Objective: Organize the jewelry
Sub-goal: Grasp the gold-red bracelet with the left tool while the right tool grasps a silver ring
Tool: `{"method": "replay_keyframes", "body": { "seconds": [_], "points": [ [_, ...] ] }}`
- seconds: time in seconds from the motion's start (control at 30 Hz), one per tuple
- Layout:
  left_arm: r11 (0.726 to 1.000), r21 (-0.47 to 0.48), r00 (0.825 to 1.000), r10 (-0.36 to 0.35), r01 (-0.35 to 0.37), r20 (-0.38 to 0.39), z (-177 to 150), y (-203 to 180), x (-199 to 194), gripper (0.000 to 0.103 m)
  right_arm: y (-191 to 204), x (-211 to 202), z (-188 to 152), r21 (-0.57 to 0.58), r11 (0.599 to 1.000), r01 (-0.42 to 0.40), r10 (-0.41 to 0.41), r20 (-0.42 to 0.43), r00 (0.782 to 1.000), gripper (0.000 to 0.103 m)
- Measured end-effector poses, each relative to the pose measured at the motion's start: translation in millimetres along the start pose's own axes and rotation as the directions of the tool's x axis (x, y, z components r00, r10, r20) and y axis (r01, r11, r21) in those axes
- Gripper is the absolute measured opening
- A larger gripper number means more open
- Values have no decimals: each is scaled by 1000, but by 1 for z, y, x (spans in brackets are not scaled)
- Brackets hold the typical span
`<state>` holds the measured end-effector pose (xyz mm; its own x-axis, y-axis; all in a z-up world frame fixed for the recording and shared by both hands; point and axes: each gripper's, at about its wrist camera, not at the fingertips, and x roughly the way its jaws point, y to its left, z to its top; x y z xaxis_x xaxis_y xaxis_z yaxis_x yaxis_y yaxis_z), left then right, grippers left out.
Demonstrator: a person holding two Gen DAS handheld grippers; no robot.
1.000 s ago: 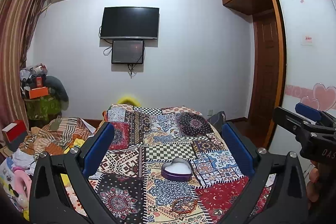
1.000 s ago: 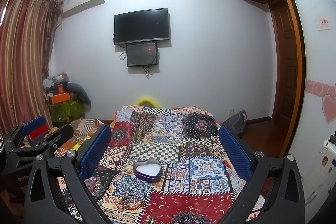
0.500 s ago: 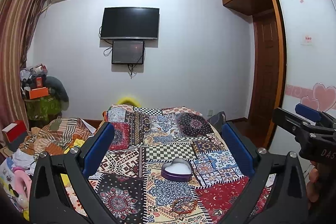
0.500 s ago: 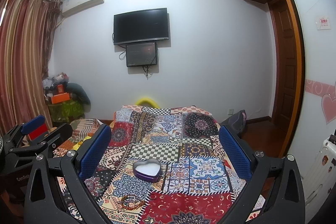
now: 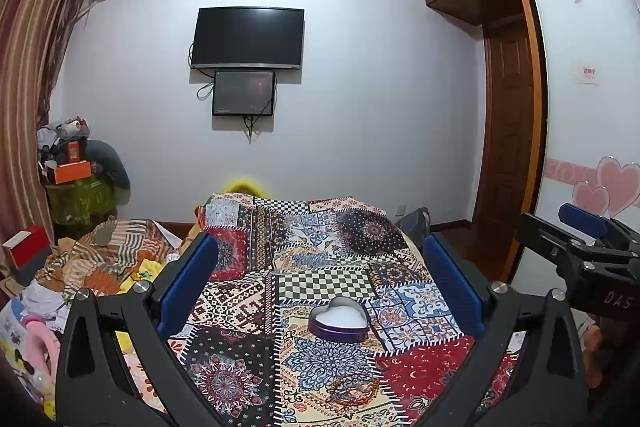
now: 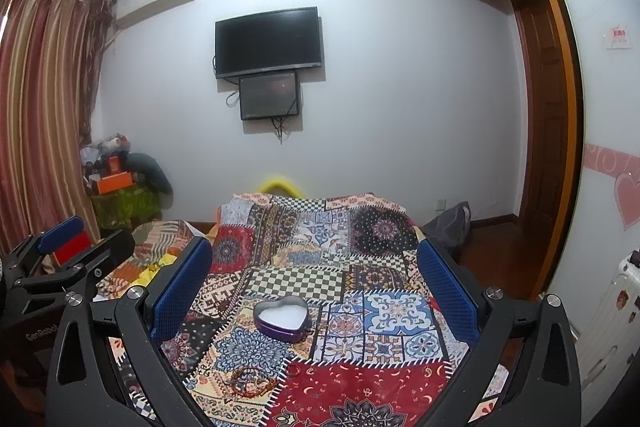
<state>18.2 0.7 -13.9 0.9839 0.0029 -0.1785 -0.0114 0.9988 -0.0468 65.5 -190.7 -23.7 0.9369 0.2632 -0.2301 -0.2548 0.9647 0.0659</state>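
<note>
A purple heart-shaped tin [image 5: 338,320] with a white inside sits open on a patchwork cloth [image 5: 328,267]; it also shows in the right wrist view [image 6: 281,319]. Beaded bracelets [image 5: 352,389] lie in a loose pile on the cloth nearer to me than the tin, also seen in the right wrist view [image 6: 252,381]. A small ring [image 6: 293,370] lies right of them. My left gripper [image 5: 320,287] is open and empty above the cloth. My right gripper [image 6: 314,283] is open and empty too. Each gripper shows at the edge of the other's view.
The cloth covers a table or bed that runs toward a white wall with a TV [image 5: 247,39]. Piled clothes and boxes [image 5: 100,259] lie to the left. A dark bag [image 6: 450,227] and a wooden door [image 5: 508,131] are to the right.
</note>
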Motion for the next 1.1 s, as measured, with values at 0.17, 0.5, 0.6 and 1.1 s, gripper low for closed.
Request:
{"method": "replay_keyframes", "body": {
  "seconds": [0.17, 0.5, 0.6, 1.1],
  "points": [
    [1000, -7, 998, 20, -20, -53, -9, 10, 18, 103, -3, 21, -13, 4, 1000, 12, -12, -66, 998, 101],
    [999, -16, 962, 40, -46, -271, -54, 33, 75, 87, -13, 72, -53, 1, 1000, 21, -20, -265, 964, 99],
    [999, -30, 939, 33, -46, -343, -71, 38, 92, 75, -11, 80, -63, -24, 1000, 13, -20, -313, 950, 89],
    [980, -158, 760, -193, 120, -621, -142, 32, 148, 28, -4, 128, -120, 1, 992, -127, 107, -545, 832, 56]
  ]
}}
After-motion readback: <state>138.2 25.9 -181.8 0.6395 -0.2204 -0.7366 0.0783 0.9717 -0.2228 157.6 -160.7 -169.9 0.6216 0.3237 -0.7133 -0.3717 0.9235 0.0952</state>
